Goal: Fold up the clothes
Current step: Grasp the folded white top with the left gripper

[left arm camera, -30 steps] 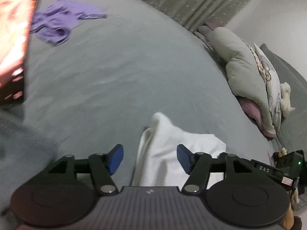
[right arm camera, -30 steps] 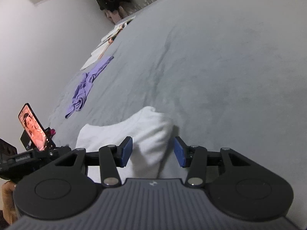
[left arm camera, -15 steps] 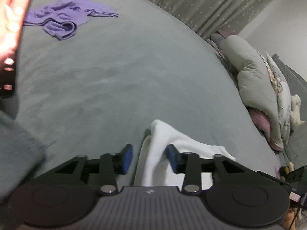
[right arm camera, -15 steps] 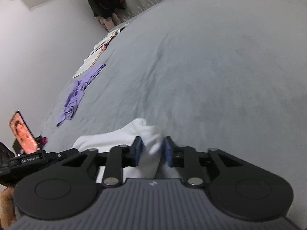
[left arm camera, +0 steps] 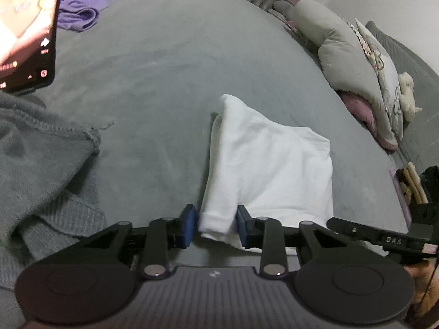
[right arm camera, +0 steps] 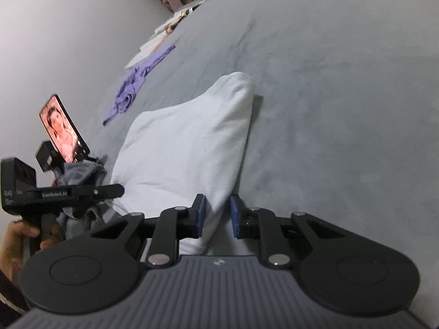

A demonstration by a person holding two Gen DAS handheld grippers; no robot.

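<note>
**Left wrist and right wrist views: both tongs pinching the white garment's near edge**

The left gripper (left arm camera: pixel 216 226) is clamping its blue pads (left arm camera: pixel 187 225) on a hemmed corner of the white garment (left arm camera: pixel 270 161), which is lying folded on the grey bed cover (left arm camera: pixel 153 82) and stretching away ahead of the tongs. A grey knit garment (left arm camera: pixel 41 164) is lying bunched to the left of these tongs, and a phone (left arm camera: pixel 26 30) with a lit screen is standing further off on the left. A purple garment (left arm camera: pixel 82 8) is lying far ahead, well apart from the white one. Pillows (left arm camera: pixel 354 63) are piling up to the right.

The right gripper (right arm camera: pixel 216 218) is likewise gripping the white garment (right arm camera: pixel 186 148), its pads pressing a raised fold of cloth between them. The cloth is rising to a peak ahead of the tongs. To the left, the left gripper's body (right arm camera: pixel 55 194) is showing beside the same edge.
</note>
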